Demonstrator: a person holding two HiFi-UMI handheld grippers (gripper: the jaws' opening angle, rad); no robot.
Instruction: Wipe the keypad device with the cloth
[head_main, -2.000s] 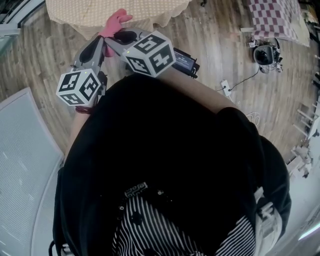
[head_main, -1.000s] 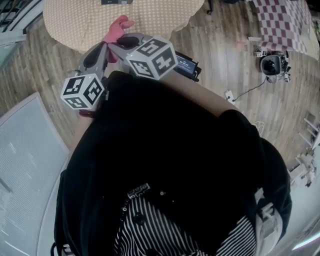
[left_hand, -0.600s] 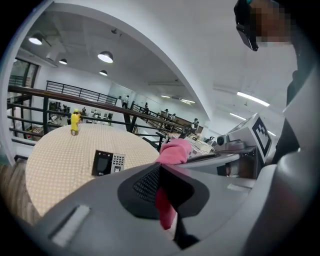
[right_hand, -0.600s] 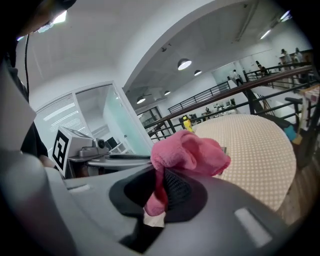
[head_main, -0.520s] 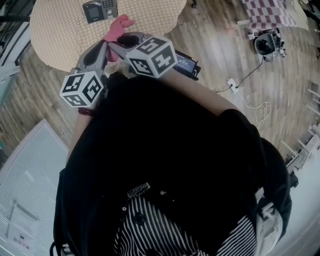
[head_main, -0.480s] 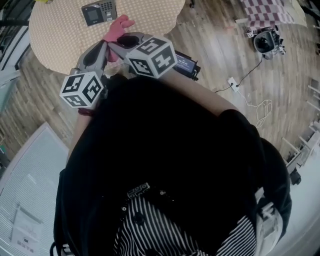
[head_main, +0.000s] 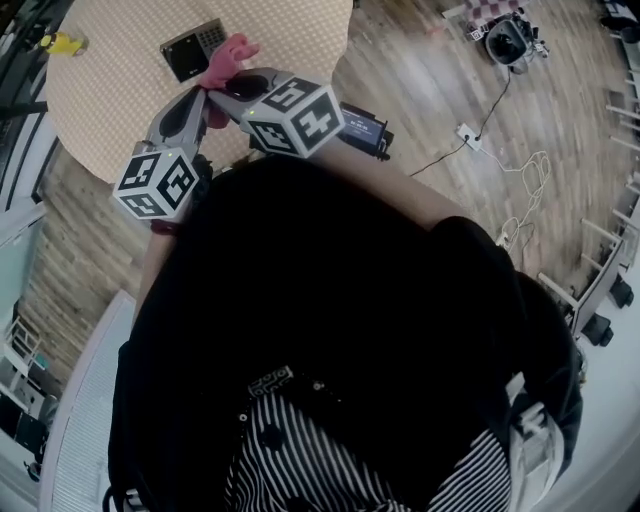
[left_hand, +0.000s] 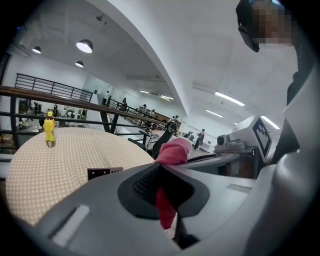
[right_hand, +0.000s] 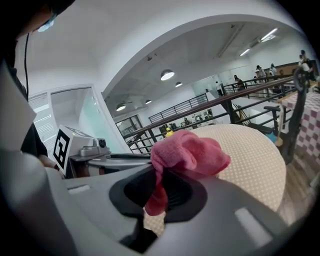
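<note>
The keypad device (head_main: 192, 48), dark with a small screen and keys, lies on the round table (head_main: 110, 90) under a beige dotted cover. It also shows low over the jaws in the left gripper view (left_hand: 105, 173). A pink cloth (head_main: 225, 60) is bunched just right of the device, above the table's near edge. My left gripper (head_main: 205, 97) and right gripper (head_main: 230, 85) meet at it, close to my chest. In the left gripper view the cloth (left_hand: 172, 150) is pinched between the shut jaws of the left gripper (left_hand: 167, 177). The right gripper (right_hand: 162, 185) is likewise shut on the cloth (right_hand: 187, 152).
A small yellow figure (head_main: 62, 43) stands at the table's far left. On the wooden floor lie a black box (head_main: 362, 130), a power strip with cable (head_main: 468, 132) and gear by a checked cloth (head_main: 505, 35). A white panel (head_main: 80, 400) is at lower left.
The table has come closer and the keypad device has come into sight beside the cloth. Both grippers have kept their hold on the cloth.
</note>
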